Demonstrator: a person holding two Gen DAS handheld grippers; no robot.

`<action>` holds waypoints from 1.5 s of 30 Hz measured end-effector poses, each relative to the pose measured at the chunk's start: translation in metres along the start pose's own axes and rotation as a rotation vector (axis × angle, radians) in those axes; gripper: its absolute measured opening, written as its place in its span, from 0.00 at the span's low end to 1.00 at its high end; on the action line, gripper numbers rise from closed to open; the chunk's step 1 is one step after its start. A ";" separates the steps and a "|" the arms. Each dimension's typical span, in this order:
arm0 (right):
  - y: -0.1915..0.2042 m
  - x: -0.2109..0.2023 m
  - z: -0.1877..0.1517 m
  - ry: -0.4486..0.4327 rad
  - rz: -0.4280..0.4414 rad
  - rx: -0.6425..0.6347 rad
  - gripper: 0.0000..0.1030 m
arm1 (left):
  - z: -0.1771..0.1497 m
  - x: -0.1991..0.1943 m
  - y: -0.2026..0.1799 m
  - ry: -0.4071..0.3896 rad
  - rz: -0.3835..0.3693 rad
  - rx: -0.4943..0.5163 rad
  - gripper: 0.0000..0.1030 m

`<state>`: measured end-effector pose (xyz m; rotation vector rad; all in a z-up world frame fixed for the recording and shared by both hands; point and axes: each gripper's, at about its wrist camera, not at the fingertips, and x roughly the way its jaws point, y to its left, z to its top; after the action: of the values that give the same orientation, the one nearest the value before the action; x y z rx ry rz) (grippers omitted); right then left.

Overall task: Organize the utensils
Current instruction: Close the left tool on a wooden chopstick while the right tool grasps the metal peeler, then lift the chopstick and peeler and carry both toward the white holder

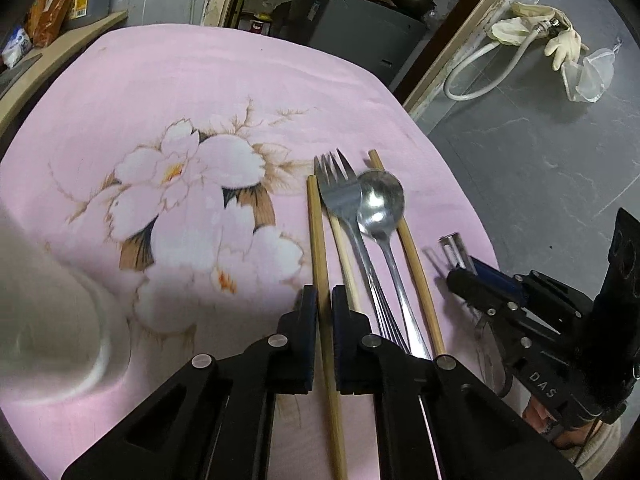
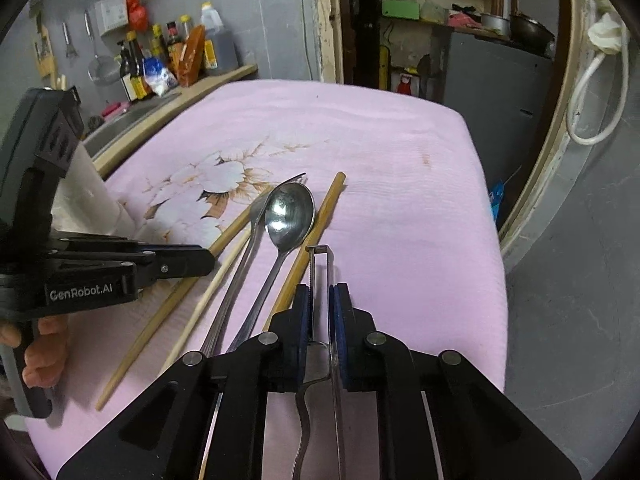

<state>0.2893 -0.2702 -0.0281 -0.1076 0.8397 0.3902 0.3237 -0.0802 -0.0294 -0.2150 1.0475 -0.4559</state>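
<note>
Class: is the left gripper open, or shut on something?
Shut: the left gripper has its pads against a wooden chopstick.

Pink flowered cloth [image 1: 208, 92] covering the tabletop ahead of both claws. Sauce bottles [image 2: 138, 64] on a wooden shelf [image 2: 216, 78], far left. Rubber gloves [image 1: 536, 32] with white hose [image 1: 476, 72], far right.

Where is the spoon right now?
In both views the spoon lies on the pink cloth, between the fork and the rightmost chopstick.

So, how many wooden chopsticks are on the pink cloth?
3. One is between the left hand-held gripper pads, one lies beside the fork, one lies right of the spoon.
</note>
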 end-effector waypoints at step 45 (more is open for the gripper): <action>0.132 -0.131 0.036 -0.831 0.245 -0.086 0.10 | -0.046 -0.228 0.020 -0.879 -0.059 0.085 0.04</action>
<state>0.1858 -0.1779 0.1011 0.0800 0.0112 0.6397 0.1939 0.0443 0.1193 -0.3307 0.1616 -0.3962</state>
